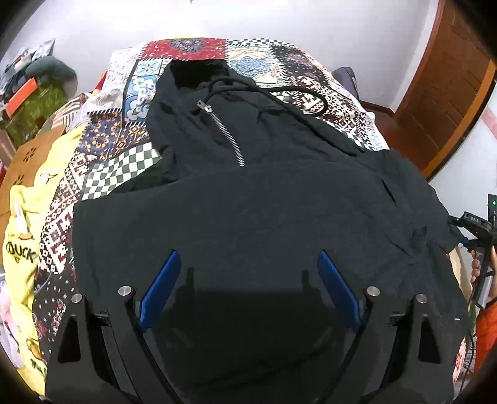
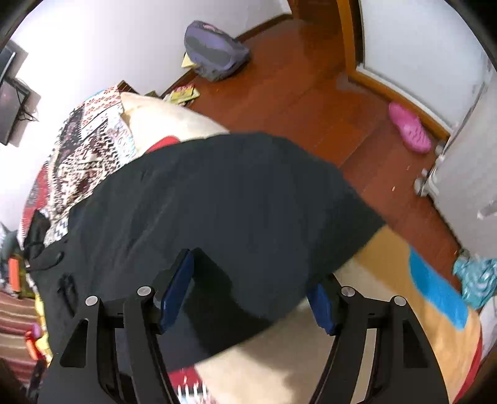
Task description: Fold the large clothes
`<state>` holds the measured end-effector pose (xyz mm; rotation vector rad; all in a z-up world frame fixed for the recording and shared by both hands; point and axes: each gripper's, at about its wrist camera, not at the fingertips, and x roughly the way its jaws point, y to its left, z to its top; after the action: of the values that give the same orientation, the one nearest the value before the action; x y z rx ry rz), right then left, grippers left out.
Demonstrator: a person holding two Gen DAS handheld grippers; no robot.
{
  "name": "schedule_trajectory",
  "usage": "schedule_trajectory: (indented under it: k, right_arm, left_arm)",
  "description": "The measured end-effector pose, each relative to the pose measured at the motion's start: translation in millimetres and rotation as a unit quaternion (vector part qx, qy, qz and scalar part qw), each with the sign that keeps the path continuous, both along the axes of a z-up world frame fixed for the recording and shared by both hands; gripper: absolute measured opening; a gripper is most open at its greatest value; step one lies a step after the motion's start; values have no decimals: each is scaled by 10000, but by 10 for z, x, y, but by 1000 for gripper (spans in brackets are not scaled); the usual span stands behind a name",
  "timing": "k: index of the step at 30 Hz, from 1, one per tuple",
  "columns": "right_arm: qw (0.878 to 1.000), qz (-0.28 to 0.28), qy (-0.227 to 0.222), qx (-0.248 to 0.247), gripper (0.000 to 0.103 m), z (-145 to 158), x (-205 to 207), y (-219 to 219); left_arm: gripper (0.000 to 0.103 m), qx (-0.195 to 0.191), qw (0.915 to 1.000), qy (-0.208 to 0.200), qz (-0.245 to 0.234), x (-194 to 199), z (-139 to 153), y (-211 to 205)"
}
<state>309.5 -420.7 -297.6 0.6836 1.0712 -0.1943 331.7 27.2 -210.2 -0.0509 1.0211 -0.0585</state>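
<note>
In the left wrist view the left claw (image 1: 248,261) hangs just over a big black hoodie (image 1: 248,211); its two blue fingers (image 1: 161,286) stand wide apart with only flat black cloth under the gap, and they pinch nothing; the hoodie lies spread on a bed with a patchwork cover (image 1: 124,149), its hood at the far end, its silver zip (image 1: 223,130) running down the front, and its black cord (image 1: 298,93) curling over the cover; a folded part of the hoodie lies across the near half; a yellow cloth with a duck print (image 1: 21,245) lies at the left side of the bed; behind are a white wall (image 1: 279,21) and a brown wooden door (image 1: 447,84); at the right edge a hand (image 1: 480,267) holds the other black tool. In the right wrist view the right claw (image 2: 251,279) is over the edge of the same hoodie (image 2: 217,199); its fingers are apart, one blue finger (image 2: 177,292) lying on the cloth and the other half hidden behind the hoodie's edge; I cannot tell if they touch it; the picture is a bit blurry; the hoodie hangs past the side of the bed over a cream sheet (image 2: 273,366); on the brown wooden floor (image 2: 310,93) sit a purple backpack (image 2: 214,52), some books (image 2: 183,93) and a pink shoe (image 2: 408,127); a blue and orange mat (image 2: 435,292) lies near the bed.
</note>
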Motion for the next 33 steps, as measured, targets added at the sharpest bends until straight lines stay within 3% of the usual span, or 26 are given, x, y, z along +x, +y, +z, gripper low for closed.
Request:
schedule_trajectory:
  k: [2,4,5,6,11,14,18,21,26,33]
  right_arm:
    - [9997,-44,-26,-220,57,20,28,-1]
    - [9987,-9,-52,-508,35,93,58,30]
    - [9983,34,-100,-577,18,150,60,39]
    - [9982,57,-169,-579,15,219,52,39]
    - [9926,241,-917,-752,9,786,-40,138]
    - [9847,630,-1451,-736,8,1223,-75,354]
    - [9626,1412,-2100,-963,8,1782,-140,916]
    - [9448,2042,-2394,-917,8,1997,-189,1377]
    - [9249,2878,-2404,-619,8,1950,-191,2118]
    - [9088,3852,-1521,-502,8,1296,-186,3046]
  left_arm:
    - [90,58,10000,-22,13,-33,4,22]
    - [90,141,9999,-63,0,-63,18,35]
    - [90,203,9997,-96,-12,-86,32,41]
    - [90,232,9997,-116,-21,-101,43,49]
    - [90,279,9993,-267,-24,-189,147,99]
    - [90,243,9991,-352,-4,-231,226,126]
    - [90,267,9985,-485,-19,-294,347,145]
    - [90,284,9978,-597,-43,-362,442,163]
    - [90,358,9965,-744,-97,-495,558,201]
    - [90,488,9959,-746,-156,-665,534,267]
